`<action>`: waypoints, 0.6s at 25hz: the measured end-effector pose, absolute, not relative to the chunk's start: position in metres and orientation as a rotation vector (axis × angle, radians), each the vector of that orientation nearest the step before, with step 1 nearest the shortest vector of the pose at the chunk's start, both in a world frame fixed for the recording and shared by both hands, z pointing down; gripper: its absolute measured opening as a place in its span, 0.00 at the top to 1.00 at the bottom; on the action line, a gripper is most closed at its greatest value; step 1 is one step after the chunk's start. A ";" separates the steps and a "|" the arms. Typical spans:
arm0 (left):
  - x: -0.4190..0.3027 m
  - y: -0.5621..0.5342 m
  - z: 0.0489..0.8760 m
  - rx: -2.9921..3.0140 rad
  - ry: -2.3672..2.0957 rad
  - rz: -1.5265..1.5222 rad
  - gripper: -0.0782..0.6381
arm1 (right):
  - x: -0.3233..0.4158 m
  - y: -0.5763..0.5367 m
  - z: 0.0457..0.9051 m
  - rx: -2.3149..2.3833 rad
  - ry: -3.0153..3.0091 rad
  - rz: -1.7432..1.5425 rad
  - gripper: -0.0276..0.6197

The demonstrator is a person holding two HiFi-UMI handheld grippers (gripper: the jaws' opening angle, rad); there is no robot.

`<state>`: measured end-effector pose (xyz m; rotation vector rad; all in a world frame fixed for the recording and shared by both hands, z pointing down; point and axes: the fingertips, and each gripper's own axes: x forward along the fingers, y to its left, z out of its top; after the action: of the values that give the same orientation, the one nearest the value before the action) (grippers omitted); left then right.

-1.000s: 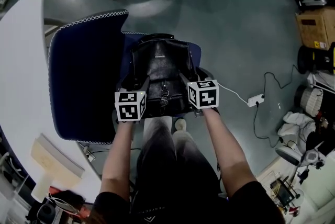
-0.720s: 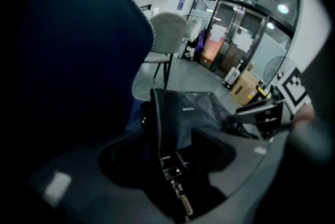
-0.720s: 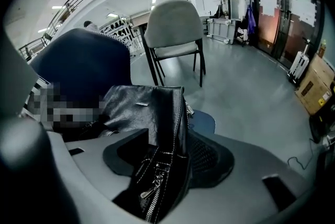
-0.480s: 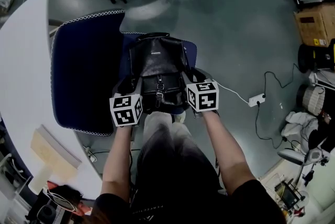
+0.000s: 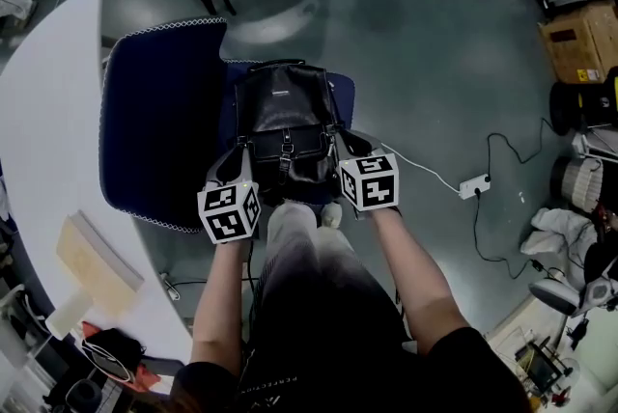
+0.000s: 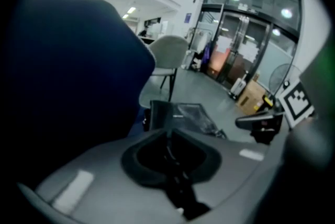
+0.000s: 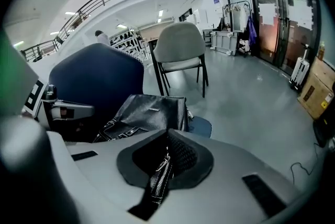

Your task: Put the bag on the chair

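Closing on one item from two sides, as recorded here. Item: black bag (image 5: 285,112), leather-look, lying on the seat of the blue chair (image 5: 159,122), with the chair's back beside it on the left and the white desk (image 5: 39,112) beyond that. Holder one, the left hand-held gripper (image 5: 238,153), sits at the bag's near left corner. A second ago its jaws stood wide with nothing in them; now they are closing and have all but met, with a dark strap (image 6: 178,186) of the bag caught between them. Holder two, the right hand-held gripper (image 5: 339,141), sits at the near right corner. It was likewise wide a second ago and is now clamped tight on a zipped strip (image 7: 159,176) of the bag. Position of item: on the seat then, on the seat now (the head view has drifted a little, but the bag has not visibly left the cushion). Bearing on the task: the bag reads as already delivered to the chair. This fresh two-sided grip is therefore probably for squaring it on the seat or lifting it off again, not for a first placement; which of the two cannot be told.
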<state>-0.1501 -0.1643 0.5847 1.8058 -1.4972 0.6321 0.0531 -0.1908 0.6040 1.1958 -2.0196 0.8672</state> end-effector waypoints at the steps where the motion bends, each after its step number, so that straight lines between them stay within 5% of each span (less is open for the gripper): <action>1: -0.149 -0.161 0.582 1.804 -1.501 0.629 0.84 | 0.054 -0.189 0.601 1.194 -2.030 0.868 0.95; 15: -0.134 -0.122 0.553 1.806 -1.520 0.602 0.87 | 0.057 -0.156 0.562 1.205 -2.115 0.829 0.96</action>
<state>-0.1343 -0.1223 0.5529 1.8065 -1.5198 0.6017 0.0575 -0.1565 0.5620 1.2048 -2.1148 0.8287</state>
